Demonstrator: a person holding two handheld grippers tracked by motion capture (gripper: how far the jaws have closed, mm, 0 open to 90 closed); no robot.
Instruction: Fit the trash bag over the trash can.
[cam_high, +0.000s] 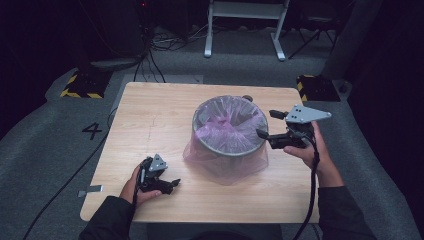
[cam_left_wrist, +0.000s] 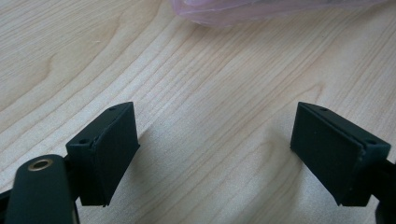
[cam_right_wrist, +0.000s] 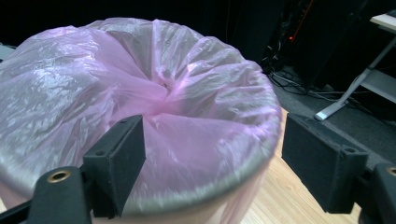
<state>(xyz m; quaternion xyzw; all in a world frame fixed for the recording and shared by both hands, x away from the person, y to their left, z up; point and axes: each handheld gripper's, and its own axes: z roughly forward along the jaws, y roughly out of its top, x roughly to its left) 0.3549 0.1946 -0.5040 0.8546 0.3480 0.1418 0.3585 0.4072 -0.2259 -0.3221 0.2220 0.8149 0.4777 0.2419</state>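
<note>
Two claws are up, and I judge the right claw (cam_high: 266, 124) the one that matters: it hangs at the right rim of the bin (cam_high: 229, 126) mid-counter (cam_high: 150, 120), jaws apart and empty, one over the pink bag (cam_right_wrist: 154, 93) lining it, the other outside the rim. My left claw (cam_high: 167, 183) rests near the bin's front-left, jaws also spread, gripping nothing.

Left gripper (cam_high: 172, 184): held low in the left hand (cam_high: 131, 187), jaws spread wide apart, nothing between them. Right gripper (cam_high: 267, 128): held raised in the right hand (cam_high: 312, 150), jaws likewise parted. Both forearms are sleeved in dark fabric.
</note>
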